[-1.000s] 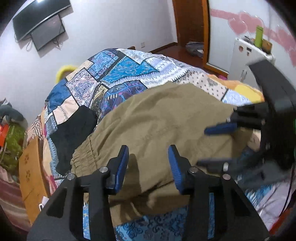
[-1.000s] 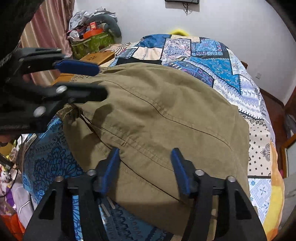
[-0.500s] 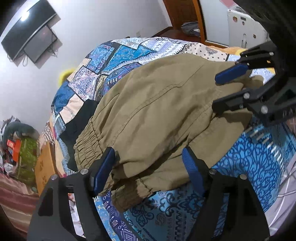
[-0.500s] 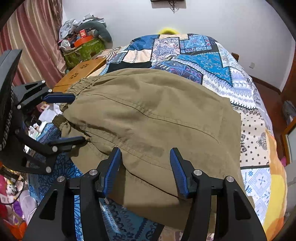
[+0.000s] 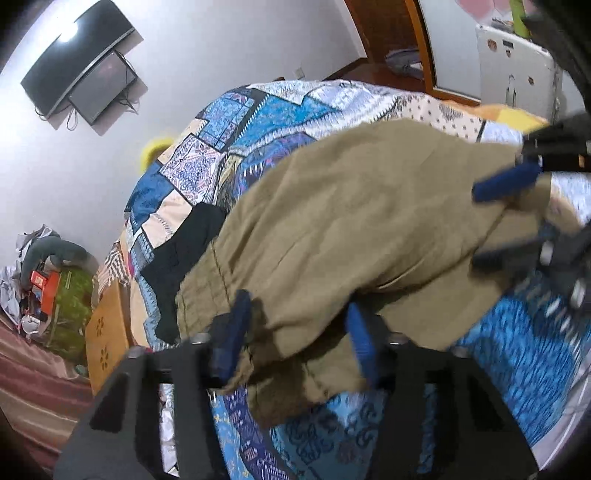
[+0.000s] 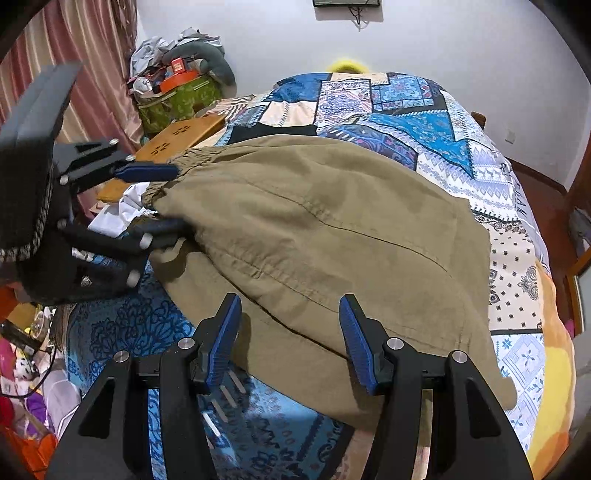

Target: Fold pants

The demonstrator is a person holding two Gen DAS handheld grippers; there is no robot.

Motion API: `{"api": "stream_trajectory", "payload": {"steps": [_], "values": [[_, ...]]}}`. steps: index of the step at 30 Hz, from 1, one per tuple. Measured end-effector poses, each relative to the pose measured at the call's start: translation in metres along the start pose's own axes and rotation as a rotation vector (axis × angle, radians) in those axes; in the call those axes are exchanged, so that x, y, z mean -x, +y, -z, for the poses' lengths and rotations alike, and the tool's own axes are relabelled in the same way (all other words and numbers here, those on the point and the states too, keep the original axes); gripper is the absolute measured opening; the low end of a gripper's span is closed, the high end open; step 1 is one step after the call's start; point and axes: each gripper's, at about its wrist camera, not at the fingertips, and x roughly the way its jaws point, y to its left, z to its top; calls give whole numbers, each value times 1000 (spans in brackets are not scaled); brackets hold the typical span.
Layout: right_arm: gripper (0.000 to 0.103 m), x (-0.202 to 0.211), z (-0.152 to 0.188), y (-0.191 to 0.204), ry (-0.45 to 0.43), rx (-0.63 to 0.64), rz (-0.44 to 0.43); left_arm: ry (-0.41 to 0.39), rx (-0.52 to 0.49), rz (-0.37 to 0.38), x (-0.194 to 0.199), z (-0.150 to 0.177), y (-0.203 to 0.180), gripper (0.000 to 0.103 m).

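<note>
Olive-khaki pants [image 5: 332, 236] lie folded on a patchwork bedspread [image 5: 258, 122]; they also show in the right wrist view [image 6: 332, 229]. My left gripper [image 5: 295, 336] is open, its blue fingers straddling the near layers of cloth at the elastic waistband end. In the right wrist view the left gripper [image 6: 159, 199] sits at the waistband, one finger above and one under the cloth. My right gripper [image 6: 290, 332] is open over the near folded edge. It shows in the left wrist view [image 5: 495, 221] at the pants' far end.
A wooden bedside board [image 6: 173, 136] and a green bag of clutter [image 6: 177, 96] stand at the bed's left. A black garment [image 5: 184, 243] lies beside the waistband. A white appliance [image 5: 517, 66] and a wooden door [image 5: 388, 33] are beyond the bed. A monitor [image 5: 85, 77] hangs on the wall.
My left gripper has dropped to the waistband end and pushed its fingers around the cloth edge. My right gripper has drawn back slightly toward the near folded edge.
</note>
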Motion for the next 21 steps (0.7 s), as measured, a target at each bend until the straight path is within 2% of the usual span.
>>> {"api": "stream_trajectory", "payload": {"steps": [3, 8, 9, 10, 11, 12, 13, 18, 20, 21], "values": [[51, -7, -3, 6, 7, 29, 15, -11, 30, 27, 2, -13, 8, 43], [50, -16, -8, 13, -4, 69, 48, 1, 149, 142, 3, -24, 30, 39], [44, -16, -9, 14, -16, 80, 60, 2, 167, 159, 3, -24, 33, 39], [24, -16, -10, 15, -29, 92, 75, 9, 197, 196, 4, -23, 38, 39], [17, -15, -12, 15, -33, 98, 85, 13, 210, 217, 4, -22, 39, 39], [15, -12, -13, 14, -42, 91, 82, 17, 223, 229, 5, -20, 40, 39], [9, -8, -13, 11, -62, 77, 71, 22, 222, 228, 5, -17, 39, 39], [8, 19, -16, 6, -150, 57, 79, 52, 174, 186, 2, -1, 24, 41], [7, 26, -15, 8, -160, 64, 74, 44, 124, 90, 7, 3, 12, 13], [7, 29, -15, 11, -161, 76, 77, 36, 114, 65, 11, 4, 8, 13]]}}
